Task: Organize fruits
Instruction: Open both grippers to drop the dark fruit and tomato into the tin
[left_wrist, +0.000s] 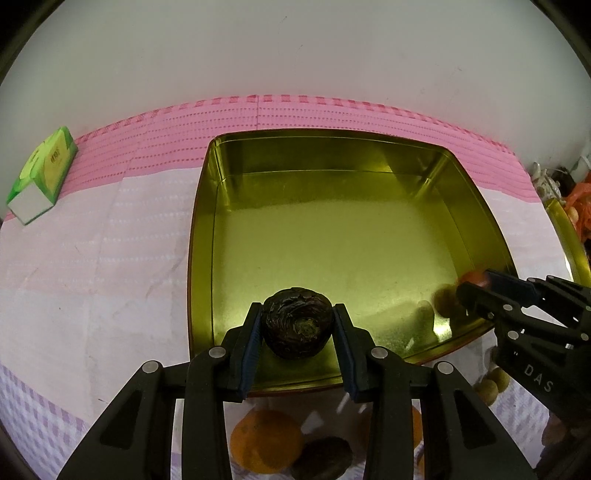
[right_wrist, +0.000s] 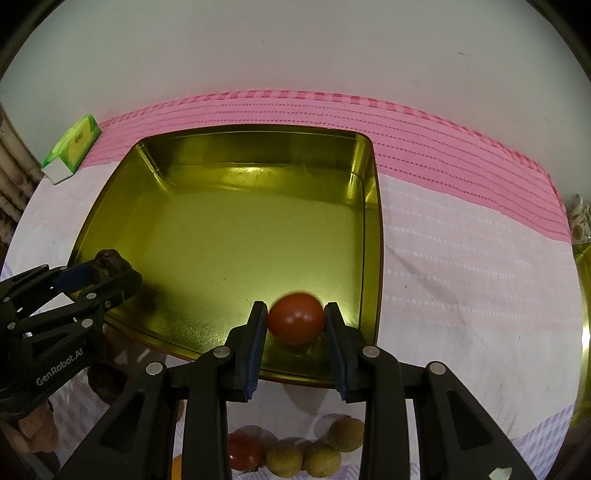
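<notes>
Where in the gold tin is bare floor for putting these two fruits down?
Nearly all of the gold tin floor is bare: the middle and the far corners. Only the near edge is busy, where the left gripper holds the dark wrinkled fruit and the right gripper the red fruit. The cloth before the tin is crowded with fruit.

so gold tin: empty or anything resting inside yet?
Cannot tell. The gold tin floor looks bare, but the dark fruit and red fruit sit between gripper fingers over it.

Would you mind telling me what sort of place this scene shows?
Probably a home table set against a plain wall: a pink checked cloth covers it, a gold tin tray sits on it, with loose fruit and a green carton nearby.
</notes>
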